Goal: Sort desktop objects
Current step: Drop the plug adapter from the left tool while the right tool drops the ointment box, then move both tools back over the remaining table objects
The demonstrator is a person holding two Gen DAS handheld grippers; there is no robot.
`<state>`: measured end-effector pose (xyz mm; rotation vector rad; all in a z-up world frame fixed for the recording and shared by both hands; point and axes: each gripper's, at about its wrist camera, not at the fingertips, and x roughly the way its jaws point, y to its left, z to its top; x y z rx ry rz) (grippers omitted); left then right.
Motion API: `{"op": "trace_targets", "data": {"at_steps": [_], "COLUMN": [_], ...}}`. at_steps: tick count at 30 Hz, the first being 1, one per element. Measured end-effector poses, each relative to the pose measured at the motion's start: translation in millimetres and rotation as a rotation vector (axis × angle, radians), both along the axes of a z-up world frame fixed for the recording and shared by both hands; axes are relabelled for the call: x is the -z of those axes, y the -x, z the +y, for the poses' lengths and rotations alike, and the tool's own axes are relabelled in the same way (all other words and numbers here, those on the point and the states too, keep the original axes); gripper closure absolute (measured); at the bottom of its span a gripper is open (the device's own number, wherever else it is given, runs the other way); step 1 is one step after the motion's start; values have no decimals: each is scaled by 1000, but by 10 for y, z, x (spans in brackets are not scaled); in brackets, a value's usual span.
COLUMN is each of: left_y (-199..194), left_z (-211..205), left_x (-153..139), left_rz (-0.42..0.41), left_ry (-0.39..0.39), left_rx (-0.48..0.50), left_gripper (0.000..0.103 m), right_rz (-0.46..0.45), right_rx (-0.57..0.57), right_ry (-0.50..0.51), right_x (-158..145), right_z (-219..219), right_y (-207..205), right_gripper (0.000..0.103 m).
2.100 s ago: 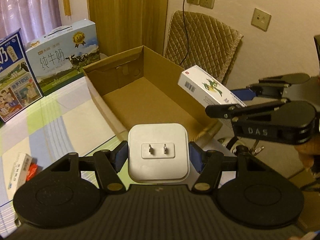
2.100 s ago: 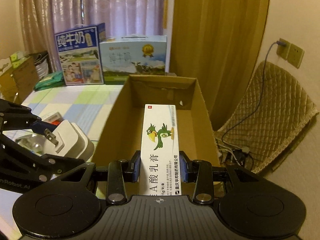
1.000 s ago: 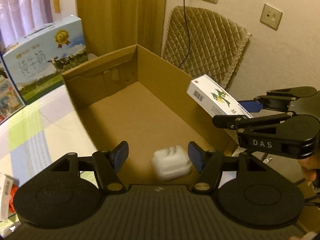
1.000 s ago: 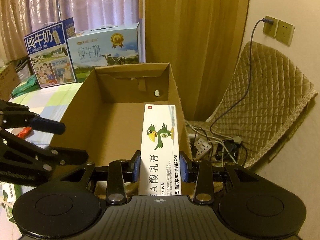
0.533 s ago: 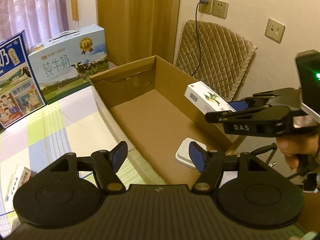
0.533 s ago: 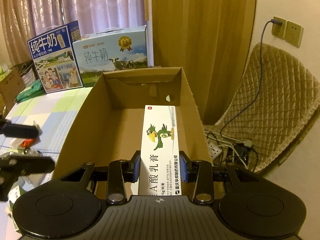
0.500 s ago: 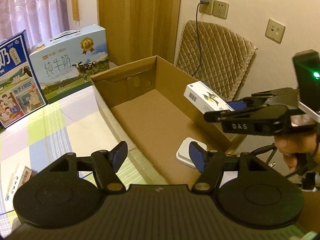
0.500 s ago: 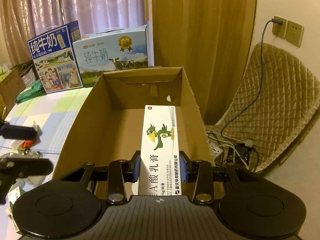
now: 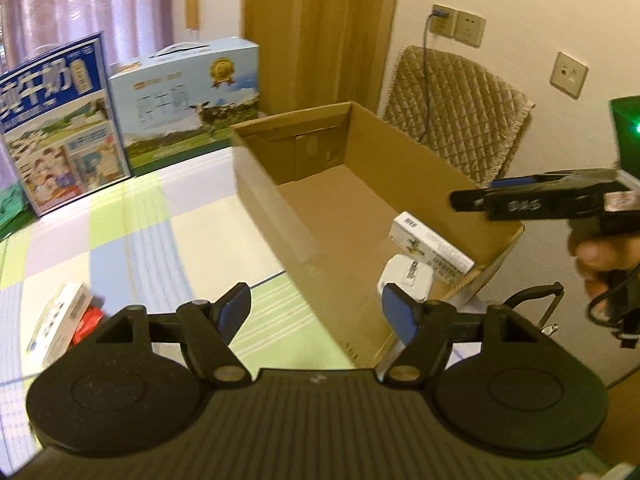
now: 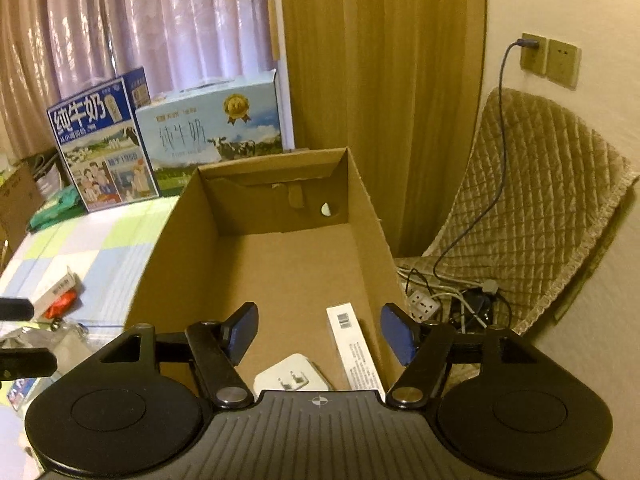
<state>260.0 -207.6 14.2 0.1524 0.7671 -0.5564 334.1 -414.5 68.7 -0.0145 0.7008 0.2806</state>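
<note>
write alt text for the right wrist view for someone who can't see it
The open right gripper hangs over a cardboard box holding a white charger and a slim medicine carton. Two milk cartons stand behind it on a checked tablecloth.

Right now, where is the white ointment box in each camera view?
Left wrist view: the white ointment box lies right of centre, inside the cardboard box at its near end, against the right wall, just above the white charger.
Right wrist view: it sits low and right of centre, along that same right wall, between the fingers of the open right hand-held gripper.
Shared landmark: the white charger beside it.
</note>
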Motion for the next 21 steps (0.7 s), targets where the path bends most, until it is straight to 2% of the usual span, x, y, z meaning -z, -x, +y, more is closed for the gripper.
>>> {"op": "trace_targets", "data": {"at_steps": [7, 10, 12, 15, 18, 21], "left_y": [269, 398, 489, 614, 760, 895], "left_z": [333, 472, 572, 701, 861, 1027], "left_x": [-19, -40, -63, -94, -110, -116], "left_rz": [9, 8, 7, 5, 0, 0], "left_ry": [-4, -1, 4, 5, 8, 13], "left_rx": [-55, -75, -89, -103, -124, -151], "left_gripper": [32, 30, 24, 20, 15, 8], "right_rz": [-18, -19, -24, -31, -28, -14], "right_rx": [-37, -55, -70, -90, -108, -123], "right_ry": [-22, -32, -39, -42, -47, -49], "right_x": [-188, -260, -307, -350, -362, -349], "right_z": [132, 234, 307, 430, 545, 660], "right_y": [383, 569, 701, 899, 1080, 1233], "right_gripper": [28, 22, 15, 7, 2, 2]}}
